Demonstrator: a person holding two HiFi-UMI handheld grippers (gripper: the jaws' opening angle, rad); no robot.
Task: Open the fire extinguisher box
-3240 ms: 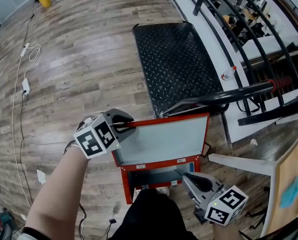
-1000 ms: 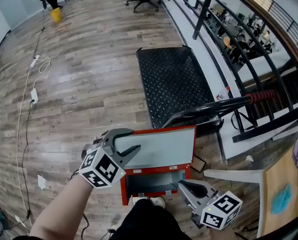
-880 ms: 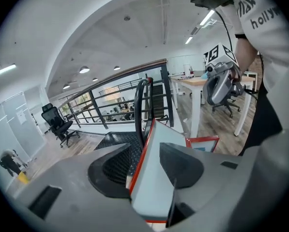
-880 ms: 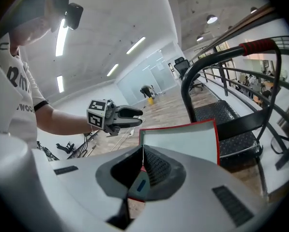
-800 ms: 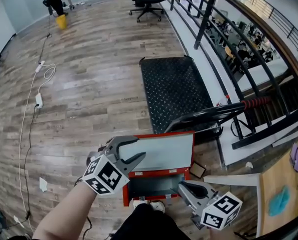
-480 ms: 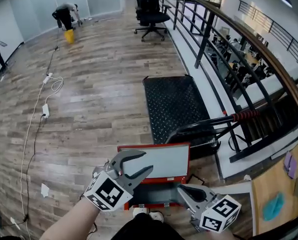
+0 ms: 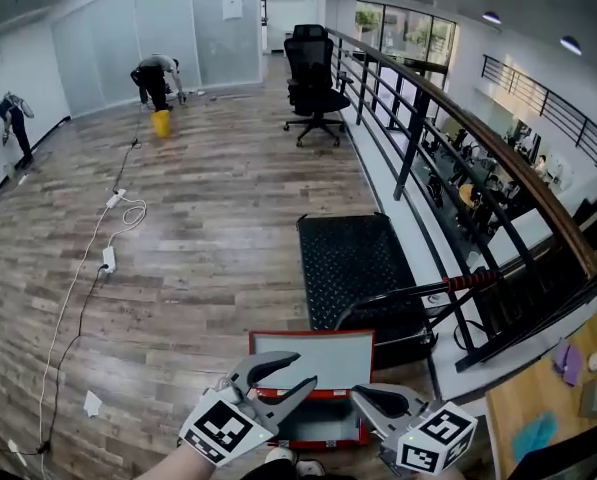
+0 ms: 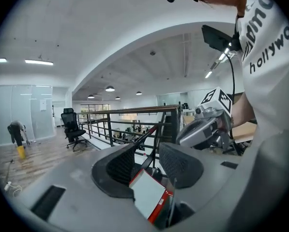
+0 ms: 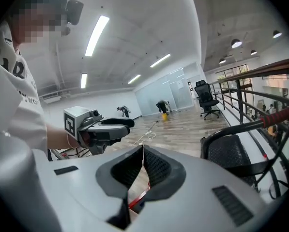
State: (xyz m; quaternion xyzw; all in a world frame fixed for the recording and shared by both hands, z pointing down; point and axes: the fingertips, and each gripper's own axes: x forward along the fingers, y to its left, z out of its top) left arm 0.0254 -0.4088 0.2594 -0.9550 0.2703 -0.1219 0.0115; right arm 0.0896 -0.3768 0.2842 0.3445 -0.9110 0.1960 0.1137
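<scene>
two grippers hovering above the red box [image 7: 323, 423], lying open on the near floor [image 7: 198, 228]: left gripper [image 7: 303, 368] gaping wide, empty; right gripper [image 7: 357, 392] pinching shut, empty. risk: lid [image 7: 313, 350], unheld, possibly swinging shut if nudged.

Office chair [image 7: 312, 66], black platform cart [image 7: 352, 266]

Below you, the red metal fire extinguisher box [image 7: 323, 353] lies on the wood-plank floor [image 7: 208, 228], roughly between your left gripper [image 7: 306, 368] and right gripper [image 7: 358, 395]. Behind it sits the black checker-plate cart [image 7: 353, 263], and the black metal railing [image 7: 448, 128] runs to the right. A white cable [image 7: 113, 238], possibly a power lead, trails far left.
</scene>
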